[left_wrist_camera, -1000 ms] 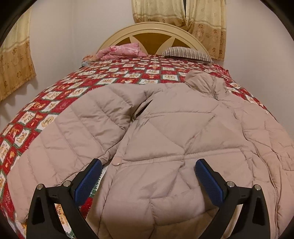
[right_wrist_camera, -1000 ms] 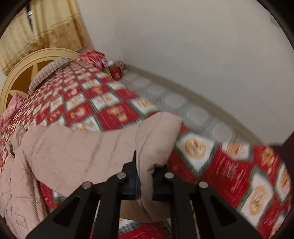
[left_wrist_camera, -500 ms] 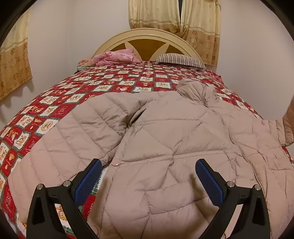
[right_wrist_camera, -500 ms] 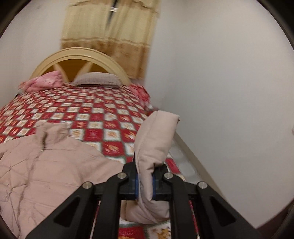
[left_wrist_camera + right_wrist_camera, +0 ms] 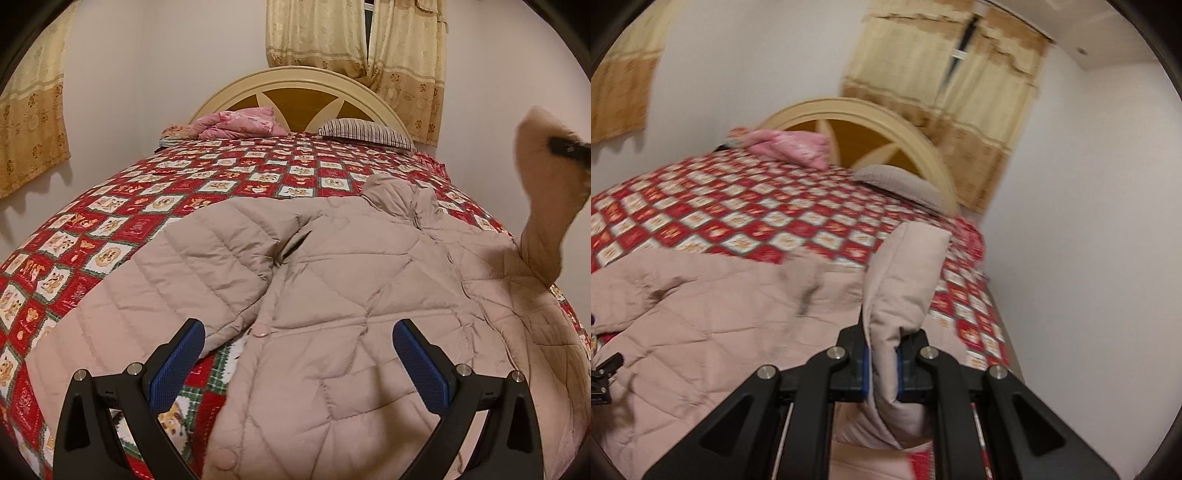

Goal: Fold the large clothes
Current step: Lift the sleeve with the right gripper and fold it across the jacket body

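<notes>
Right wrist view: right gripper [image 5: 881,369] pinches the sleeve [image 5: 905,280], raised to fold across the coat [image 5: 332,295]; left gripper [image 5: 297,354] hovers, fingers spread (empty).

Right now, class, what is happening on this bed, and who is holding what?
A person with a gripper in each hand is folding a beige quilted jacket spread over the red patterned bedspread. The right gripper is shut on the cuff end of one sleeve, lifted off the bed. The left gripper hangs open above the jacket's lower front, holding nothing. The other sleeve lies flat.
</notes>
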A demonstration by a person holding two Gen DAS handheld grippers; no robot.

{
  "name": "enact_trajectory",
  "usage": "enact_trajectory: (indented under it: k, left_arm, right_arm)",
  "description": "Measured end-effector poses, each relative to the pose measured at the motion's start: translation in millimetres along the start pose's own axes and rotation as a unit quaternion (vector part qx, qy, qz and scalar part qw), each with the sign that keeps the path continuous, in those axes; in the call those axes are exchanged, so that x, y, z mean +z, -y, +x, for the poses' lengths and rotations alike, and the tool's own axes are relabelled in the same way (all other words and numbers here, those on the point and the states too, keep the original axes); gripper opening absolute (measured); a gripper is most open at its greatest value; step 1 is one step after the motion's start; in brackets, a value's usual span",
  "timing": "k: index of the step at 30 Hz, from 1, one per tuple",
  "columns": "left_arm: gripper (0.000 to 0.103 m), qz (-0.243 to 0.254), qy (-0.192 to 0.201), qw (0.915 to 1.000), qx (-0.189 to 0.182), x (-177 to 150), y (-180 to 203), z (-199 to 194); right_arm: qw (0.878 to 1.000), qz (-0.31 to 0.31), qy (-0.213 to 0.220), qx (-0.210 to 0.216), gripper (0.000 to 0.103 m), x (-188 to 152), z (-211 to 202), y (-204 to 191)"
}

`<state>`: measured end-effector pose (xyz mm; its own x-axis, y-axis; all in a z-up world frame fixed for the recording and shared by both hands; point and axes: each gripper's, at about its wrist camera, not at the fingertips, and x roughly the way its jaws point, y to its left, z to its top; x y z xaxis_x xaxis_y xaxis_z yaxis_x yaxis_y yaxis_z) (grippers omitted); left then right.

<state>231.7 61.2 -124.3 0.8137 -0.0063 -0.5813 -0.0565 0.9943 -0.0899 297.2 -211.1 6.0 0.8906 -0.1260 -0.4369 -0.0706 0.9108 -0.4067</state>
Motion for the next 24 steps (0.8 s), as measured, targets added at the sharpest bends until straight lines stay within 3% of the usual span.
enact_trajectory:
  k: [9, 13, 15, 17, 19, 24]
  left_arm:
    - [0.102, -0.002, -0.001, 0.9999, 0.015, -1.3, -16.7, -3.9]
    - [0.102, 0.003, -0.006, 0.9998, 0.021, 1.5, -16.5, -2.0]
    - [0.102, 0.009, -0.005, 0.9997, 0.024, 5.9, -14.8, -4.2]
    - [0.102, 0.014, -0.001, 0.9996, 0.026, 13.8, -13.0, -9.0]
    - [0.102, 0.016, 0.01, 0.9995, 0.023, 25.6, -10.1, -16.8]
    - [0.102, 0.027, 0.042, 0.9987, -0.002, 56.0, 17.6, -34.2]
  right_arm:
    - [0.995, -0.018, -0.043, 0.084, 0.011, -20.9, 61.2, -111.6]
    - [0.991, -0.005, -0.074, 0.112, 0.012, -41.6, 82.2, -135.9]
    - [0.984, 0.018, -0.098, 0.146, 0.015, -51.8, 97.2, -141.5]
    - [0.979, 0.035, -0.1, 0.173, 0.028, -57.2, 100.4, -141.4]
    - [0.97, 0.056, -0.092, 0.218, 0.078, -57.5, 91.4, -134.6]
    - [0.964, 0.097, -0.035, 0.244, 0.078, -53.2, 50.2, -91.8]
